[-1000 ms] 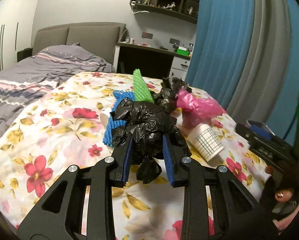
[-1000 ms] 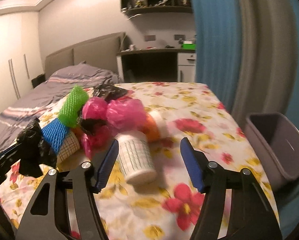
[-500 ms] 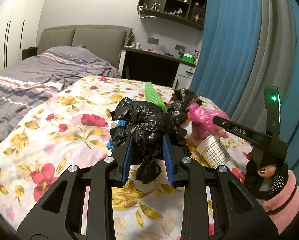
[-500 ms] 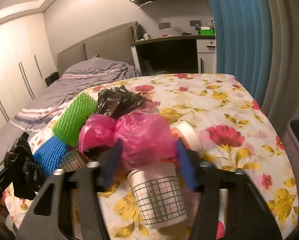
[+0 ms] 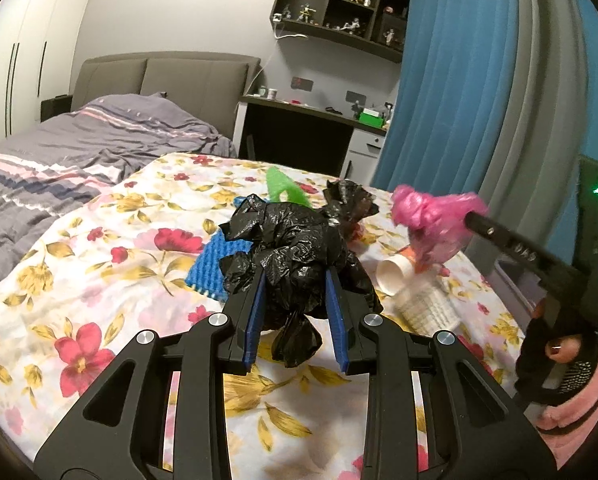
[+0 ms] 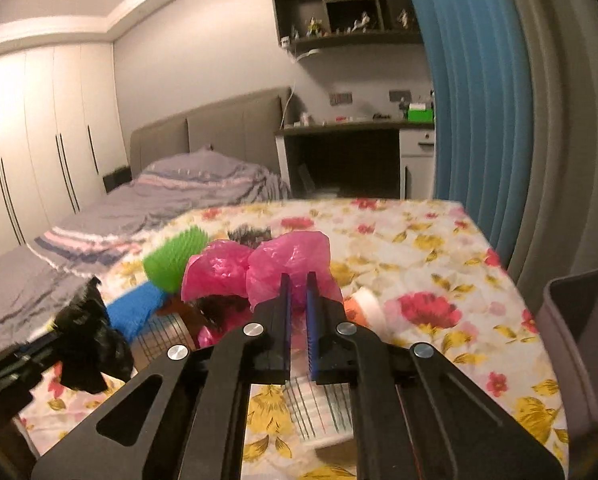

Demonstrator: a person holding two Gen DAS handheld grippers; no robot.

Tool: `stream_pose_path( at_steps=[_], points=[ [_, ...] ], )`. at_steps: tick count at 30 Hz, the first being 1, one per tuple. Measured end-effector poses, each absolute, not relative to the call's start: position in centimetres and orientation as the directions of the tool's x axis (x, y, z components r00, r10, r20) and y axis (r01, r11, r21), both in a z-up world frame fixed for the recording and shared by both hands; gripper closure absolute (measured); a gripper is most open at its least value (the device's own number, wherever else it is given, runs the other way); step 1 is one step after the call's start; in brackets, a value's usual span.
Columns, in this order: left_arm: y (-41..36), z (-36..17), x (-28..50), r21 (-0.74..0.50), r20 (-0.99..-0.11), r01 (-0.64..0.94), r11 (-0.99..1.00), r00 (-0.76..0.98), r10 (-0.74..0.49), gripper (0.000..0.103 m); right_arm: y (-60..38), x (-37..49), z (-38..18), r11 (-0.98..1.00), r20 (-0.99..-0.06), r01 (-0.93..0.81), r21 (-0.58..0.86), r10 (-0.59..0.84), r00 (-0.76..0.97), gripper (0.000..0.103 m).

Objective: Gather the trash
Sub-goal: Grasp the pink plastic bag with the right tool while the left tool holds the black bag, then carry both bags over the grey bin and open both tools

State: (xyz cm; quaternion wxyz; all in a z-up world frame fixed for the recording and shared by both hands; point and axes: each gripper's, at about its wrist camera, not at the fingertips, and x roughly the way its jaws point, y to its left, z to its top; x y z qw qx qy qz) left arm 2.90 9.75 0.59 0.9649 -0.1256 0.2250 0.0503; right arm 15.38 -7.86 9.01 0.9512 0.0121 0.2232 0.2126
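My left gripper (image 5: 295,280) is shut on a crumpled black plastic bag (image 5: 295,248) and holds it above the floral bedspread (image 5: 99,280). My right gripper (image 6: 297,280) is shut on a pink plastic bag (image 6: 287,264) and holds it lifted off the trash pile; that bag also shows in the left wrist view (image 5: 435,216). On the bed lie a green foam net (image 6: 175,256), a blue foam net (image 5: 219,260), another black bag (image 5: 347,200), a checked paper cup (image 5: 427,304) and a white cup (image 5: 393,276).
A grey bin (image 6: 579,340) stands by the bed's right edge, beside blue curtains (image 5: 479,100). A grey striped duvet (image 5: 59,168) lies on the bed's far left. A dark desk (image 6: 347,160) stands beyond the bed.
My right gripper moved forward over the pile, shut on the pink bag and lifted it. My left gripper still holds the black bag and has risen a little.
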Motion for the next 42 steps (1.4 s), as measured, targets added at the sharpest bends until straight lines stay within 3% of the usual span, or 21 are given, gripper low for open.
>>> stream_pose_path(
  at_steps=[19, 30, 42],
  points=[
    [3.4, 3.2, 2.1, -0.144, -0.379, -0.004, 0.99, 0.924, -0.051, 0.075, -15.5, 8.5, 12.0, 0.932, -0.295, -0.329, 0.155, 0.361, 0.884, 0.095],
    [-4.3, 3.9, 5.1, -0.082, -0.365, 0.176, 0.981, 0.911, -0.193, 0.075, -21.7, 6.8, 12.3, 0.968, -0.252, -0.195, 0.155, 0.23, 0.94, 0.096],
    [-15.1, 4.6, 11.6, -0.108, -0.322, 0.406, 0.907, 0.849, -0.418, 0.075, -29.7, 6.9, 11.7, 0.987, -0.226, 0.042, 0.155, -0.006, 0.974, 0.096]
  ],
)
